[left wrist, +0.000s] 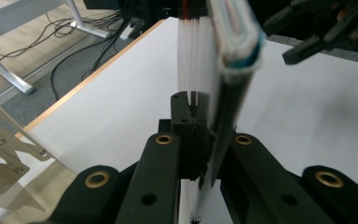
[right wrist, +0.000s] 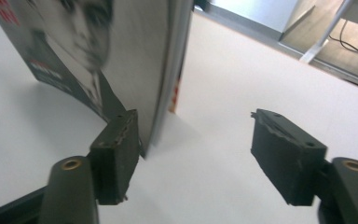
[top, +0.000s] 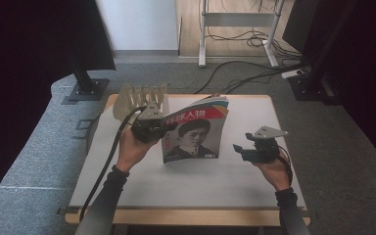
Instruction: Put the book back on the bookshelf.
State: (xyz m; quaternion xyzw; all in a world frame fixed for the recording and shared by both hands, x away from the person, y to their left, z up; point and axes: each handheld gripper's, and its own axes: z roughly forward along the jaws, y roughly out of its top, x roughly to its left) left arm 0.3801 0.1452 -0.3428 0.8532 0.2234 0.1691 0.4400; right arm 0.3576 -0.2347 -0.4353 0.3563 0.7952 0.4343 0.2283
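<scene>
The left gripper [top: 162, 128] pinches the left edge of the magazine [top: 193, 132] tight. The magazine stands up on the white table [top: 254, 161] – its long side goes up and down, its cover faces the person. The right gripper [top: 238, 147] sits just beside it – its 2 jaws wide apart, holding nothing.

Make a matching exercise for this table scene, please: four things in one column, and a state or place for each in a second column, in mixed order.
Things:
1. magazine
2. left gripper
3. right gripper
4. clear rack

States or places:
A. jaws apart, holding nothing
B. stands upright on its lower edge
C. at the table's far left corner
D. jaws clamped on the magazine's edge

Pairs: 1-B, 2-D, 3-A, 4-C
</scene>
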